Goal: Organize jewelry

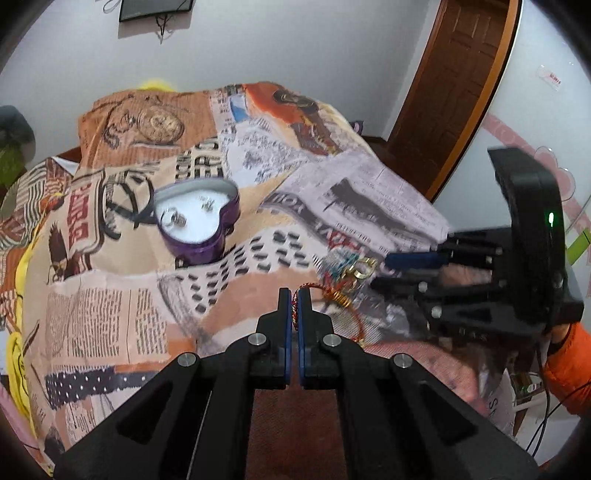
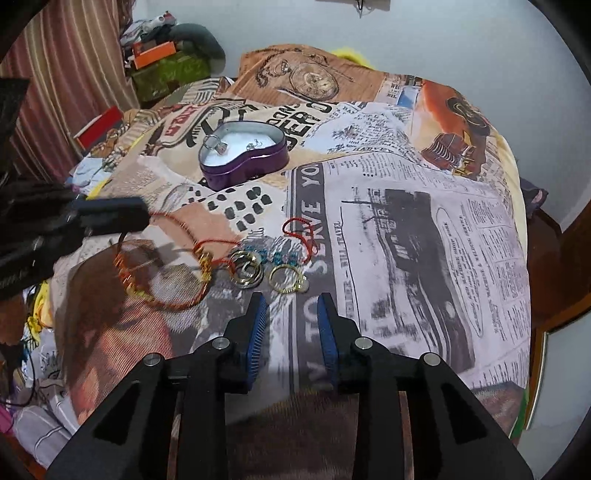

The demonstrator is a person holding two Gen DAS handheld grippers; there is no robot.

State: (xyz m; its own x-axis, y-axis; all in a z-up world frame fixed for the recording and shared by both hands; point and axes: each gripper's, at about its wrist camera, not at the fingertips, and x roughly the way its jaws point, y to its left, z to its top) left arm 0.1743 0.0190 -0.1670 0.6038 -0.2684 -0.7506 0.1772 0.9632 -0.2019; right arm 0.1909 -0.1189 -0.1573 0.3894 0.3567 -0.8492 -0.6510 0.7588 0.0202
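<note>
A newspaper-collage bedspread (image 2: 406, 229) fills both views: black print on off-white, with tan, orange and brown patches, a pocket-watch drawing near the top and black spots at centre. The heart-shaped tin (image 2: 243, 155), upper centre, is purple outside with a white lining. The cord bracelet (image 2: 162, 295), lower left in the right view, is red-orange with gold beads. The rings (image 2: 284, 282) are gold, beside turquoise beads (image 2: 284, 254). Both black grippers have blue fingers (image 2: 256, 332).

White walls (image 1: 295, 48); brown wooden door (image 1: 454, 74) at far right; striped reddish curtain (image 2: 70, 66) at left; newspaper-print cloth (image 2: 424, 221) over bed; clutter pile (image 2: 166, 55) in corner; dark frame (image 1: 155, 9) on wall
</note>
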